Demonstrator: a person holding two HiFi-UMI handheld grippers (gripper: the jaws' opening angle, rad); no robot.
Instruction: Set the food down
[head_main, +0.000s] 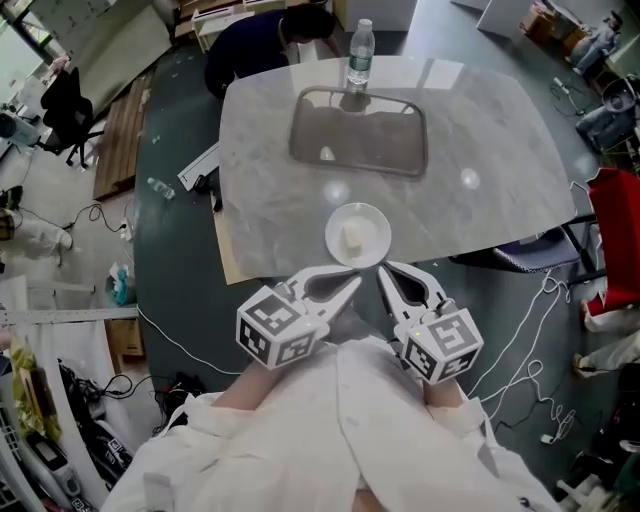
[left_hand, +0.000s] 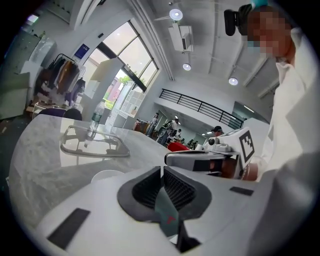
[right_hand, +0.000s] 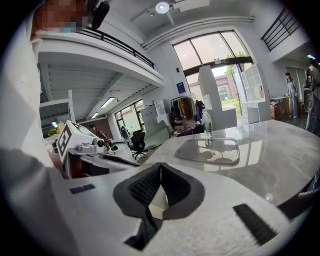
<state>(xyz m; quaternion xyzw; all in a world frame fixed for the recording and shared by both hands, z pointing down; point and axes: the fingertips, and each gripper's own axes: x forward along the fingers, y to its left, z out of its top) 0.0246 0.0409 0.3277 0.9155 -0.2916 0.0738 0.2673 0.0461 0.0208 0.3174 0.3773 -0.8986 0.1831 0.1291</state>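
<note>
A small pale piece of food (head_main: 352, 237) lies in a white bowl (head_main: 375, 222) near the front edge of the marble table (head_main: 480, 190). My left gripper (head_main: 354, 281) and right gripper (head_main: 381, 270) hang side by side just short of that edge, tips angled in toward the bowl and apart from it. Both are shut with nothing between the jaws. In the left gripper view the closed left gripper (left_hand: 161, 168) hides most of the bowl (left_hand: 102, 175). The right gripper (right_hand: 160, 165) shows the same closed jaws in its own view.
A grey tray (head_main: 358, 131) lies at the far middle of the table, with a water bottle (head_main: 360, 52) standing behind it. A person in dark clothes (head_main: 262, 45) bends at the far edge. Cables and gear lie on the floor around.
</note>
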